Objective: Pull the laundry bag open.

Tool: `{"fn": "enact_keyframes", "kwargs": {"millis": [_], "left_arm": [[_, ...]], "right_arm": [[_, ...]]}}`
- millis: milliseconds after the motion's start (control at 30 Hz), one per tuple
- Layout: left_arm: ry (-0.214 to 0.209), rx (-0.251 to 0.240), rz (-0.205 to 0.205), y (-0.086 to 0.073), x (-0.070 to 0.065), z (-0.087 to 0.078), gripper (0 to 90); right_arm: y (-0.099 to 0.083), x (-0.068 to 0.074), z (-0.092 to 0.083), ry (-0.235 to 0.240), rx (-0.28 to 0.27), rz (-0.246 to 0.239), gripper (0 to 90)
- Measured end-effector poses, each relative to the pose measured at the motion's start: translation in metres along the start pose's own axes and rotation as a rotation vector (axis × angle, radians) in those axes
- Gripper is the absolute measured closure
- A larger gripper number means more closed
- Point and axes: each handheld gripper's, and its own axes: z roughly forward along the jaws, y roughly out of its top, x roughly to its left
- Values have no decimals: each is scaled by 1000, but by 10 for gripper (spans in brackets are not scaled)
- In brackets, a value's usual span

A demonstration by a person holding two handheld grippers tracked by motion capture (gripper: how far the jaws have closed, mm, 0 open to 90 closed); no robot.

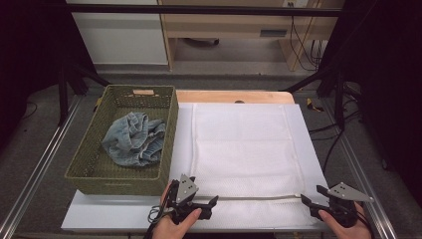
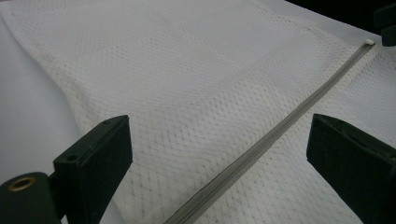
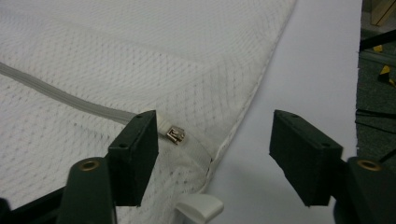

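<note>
A white mesh laundry bag [image 1: 244, 144] lies flat on a white board [image 1: 318, 169]. Its grey zipper [image 1: 259, 197] runs along the near edge. My left gripper [image 1: 214, 206] is at the zipper's left end, open, its jaws astride the zipper [image 2: 280, 130] over the mesh [image 2: 187, 70] with nothing gripped. My right gripper [image 1: 312, 194] sits at the bag's near right corner. In the right gripper view it [image 3: 215, 149] stands open, with the metal zipper slider [image 3: 175, 134] just inside one jaw and a white pull tab [image 3: 201, 206] below it. Neither pad presses on anything.
A green woven basket [image 1: 169, 134] stands at the left of the board and holds a crumpled blue denim garment [image 1: 134, 139]. The wooden table edge [image 1: 224, 96] shows behind the bag. Cables and stand legs lie on the floor to the right.
</note>
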Motion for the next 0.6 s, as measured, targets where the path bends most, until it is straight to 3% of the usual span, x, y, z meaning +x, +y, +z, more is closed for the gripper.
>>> {"fn": "enact_keyframes", "kwargs": {"millis": [233,600], "left_arm": [[-2,13,12,-2,-5,0,72],[-3,15,5,-4,-6,1,75]], "right_arm": [[-7,2,1,40,31,4,422],[-14,2,1,50,60,-12,417]]}}
